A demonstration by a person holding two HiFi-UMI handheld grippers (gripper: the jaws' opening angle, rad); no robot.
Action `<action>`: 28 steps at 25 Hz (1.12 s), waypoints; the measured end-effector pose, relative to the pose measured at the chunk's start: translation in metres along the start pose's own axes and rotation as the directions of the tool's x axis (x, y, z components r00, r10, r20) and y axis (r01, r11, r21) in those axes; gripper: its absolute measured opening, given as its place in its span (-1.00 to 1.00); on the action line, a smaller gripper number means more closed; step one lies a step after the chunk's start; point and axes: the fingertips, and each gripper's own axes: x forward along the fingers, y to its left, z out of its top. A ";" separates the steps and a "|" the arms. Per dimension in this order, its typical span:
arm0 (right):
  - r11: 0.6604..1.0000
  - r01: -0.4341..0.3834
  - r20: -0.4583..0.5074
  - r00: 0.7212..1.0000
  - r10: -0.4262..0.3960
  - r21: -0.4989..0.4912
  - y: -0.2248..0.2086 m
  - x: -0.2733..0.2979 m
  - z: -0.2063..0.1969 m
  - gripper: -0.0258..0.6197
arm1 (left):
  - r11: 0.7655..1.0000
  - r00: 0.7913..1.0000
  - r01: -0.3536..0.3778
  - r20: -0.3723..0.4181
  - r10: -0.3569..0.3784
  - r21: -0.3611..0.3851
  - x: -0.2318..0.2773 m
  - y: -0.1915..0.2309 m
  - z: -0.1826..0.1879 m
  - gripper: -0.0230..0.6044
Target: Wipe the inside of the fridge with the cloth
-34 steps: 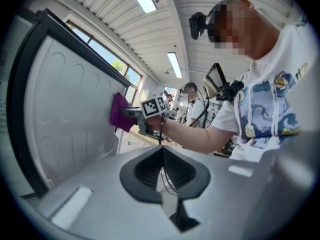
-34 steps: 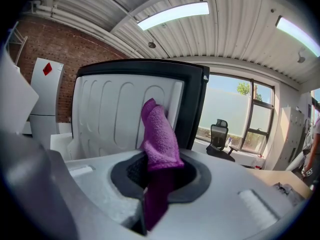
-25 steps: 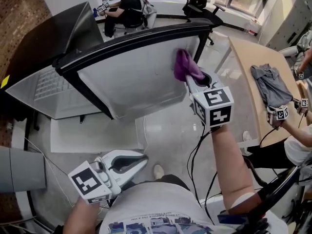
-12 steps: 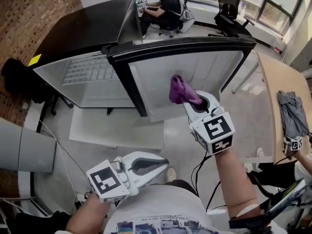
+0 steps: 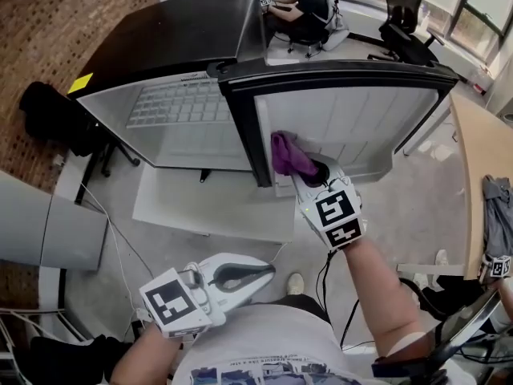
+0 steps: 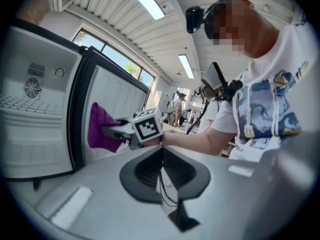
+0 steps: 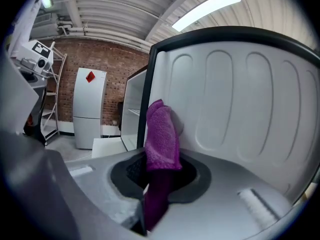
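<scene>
1. Far left: black-topped white fridge point(image 5: 172, 50) stands open. White cavity with a white wire shelf point(image 5: 172, 107) inside, small yellow sticker point(image 5: 80, 83) on the black top.
2. Near left: left hand-held gripper point(image 5: 268, 269) point(image 6: 161, 156) is held low by the person's torso, well apart from the fridge. Jaws are closed together with nothing between them.
3. Centre: the black-framed fridge door point(image 5: 240, 131) is swung open, and its white ribbed door liner point(image 5: 361, 123) point(image 7: 240, 114) faces the person.
4. Centre: the purple knitted cloth point(image 5: 288, 156) point(image 7: 161, 131) point(image 6: 100, 126) is clamped in the right hand-held gripper point(image 5: 313, 175) point(image 7: 159, 171), jaws closed on its lower part. The free upper end stands out past the jaw tips, at the lower left of the door liner, just beside the black frame edge. It looks pressed to the liner, but contact is not certain.
5. Far right: light wooden bench point(image 5: 479, 155) with a grey garment point(image 5: 498, 195) at the frame edge.
</scene>
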 end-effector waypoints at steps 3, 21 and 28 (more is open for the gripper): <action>1.000 0.013 -0.014 1.000 -0.013 -0.011 -0.001 0.007 -0.010 -0.74 | 1.000 1.000 -0.009 -0.005 0.009 0.005 -0.005 0.002 -0.003 -0.91; 0.970 0.241 -0.104 0.966 -0.237 0.023 -0.108 -0.042 -0.069 -0.74 | 0.995 0.995 0.089 -0.050 -0.087 0.035 0.045 -0.008 0.010 -0.91; 0.939 0.340 -0.145 0.932 -0.331 0.043 -0.156 -0.072 -0.093 -0.74 | 0.992 0.992 0.121 -0.051 -0.119 0.044 0.068 -0.013 0.014 -0.91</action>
